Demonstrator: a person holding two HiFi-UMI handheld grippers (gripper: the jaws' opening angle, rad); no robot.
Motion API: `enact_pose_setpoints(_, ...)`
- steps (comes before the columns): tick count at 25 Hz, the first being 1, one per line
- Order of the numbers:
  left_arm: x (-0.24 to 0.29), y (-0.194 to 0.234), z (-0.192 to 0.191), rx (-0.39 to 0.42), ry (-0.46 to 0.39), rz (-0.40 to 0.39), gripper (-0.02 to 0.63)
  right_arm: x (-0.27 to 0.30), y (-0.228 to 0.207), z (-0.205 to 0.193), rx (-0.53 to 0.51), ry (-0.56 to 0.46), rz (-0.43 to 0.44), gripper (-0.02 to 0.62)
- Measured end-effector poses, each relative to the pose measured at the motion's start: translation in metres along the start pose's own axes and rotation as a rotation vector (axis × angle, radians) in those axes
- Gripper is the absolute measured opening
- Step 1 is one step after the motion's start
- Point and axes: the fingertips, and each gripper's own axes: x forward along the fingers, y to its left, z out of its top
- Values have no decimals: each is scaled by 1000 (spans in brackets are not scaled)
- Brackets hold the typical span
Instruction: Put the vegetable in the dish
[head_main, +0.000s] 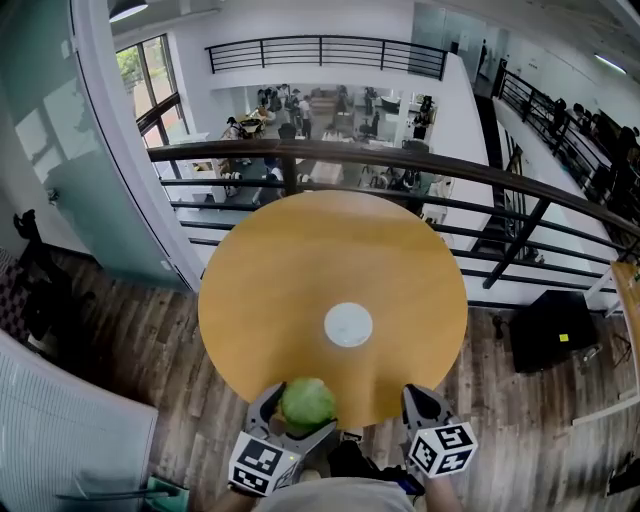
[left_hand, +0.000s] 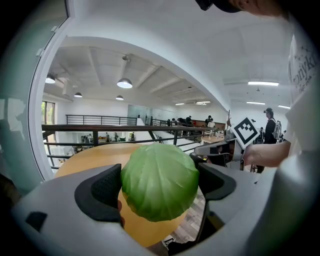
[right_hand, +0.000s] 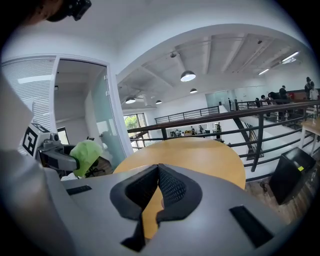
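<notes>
A round green cabbage (head_main: 307, 403) is clamped between the jaws of my left gripper (head_main: 299, 410) at the near edge of the round wooden table (head_main: 300, 270). In the left gripper view the cabbage (left_hand: 160, 181) fills the gap between both black pads. A small white dish (head_main: 348, 325) lies flat near the table's middle, beyond and slightly right of the cabbage. My right gripper (head_main: 424, 399) hovers at the near right edge, its jaws (right_hand: 157, 187) pressed together with nothing between them. The right gripper view also shows the cabbage (right_hand: 86, 156) at far left.
A dark metal railing (head_main: 400, 160) runs behind the table, with a drop to a lower floor beyond. Wooden flooring surrounds the table. A black box (head_main: 552, 330) sits on the floor to the right, and a glass partition (head_main: 60, 150) stands at left.
</notes>
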Motion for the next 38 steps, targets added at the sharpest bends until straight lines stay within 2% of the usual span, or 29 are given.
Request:
enact_pose_setpoints(8, 72, 27, 32, -10, 4, 47, 471, 55, -54, 39, -12, 3, 48, 23)
enact_pose_setpoints(17, 122, 37, 50, -39, 24, 92, 471, 88, -90, 53, -14, 41, 104, 24)
enact_pose_setpoints(25, 138, 54, 53, -39, 50, 87, 471, 106, -94, 56, -1, 61, 97, 23)
enact_pose_setpoints(38, 170, 79, 49, -23, 101, 12, 471, 132, -90, 53, 3, 92, 61, 25)
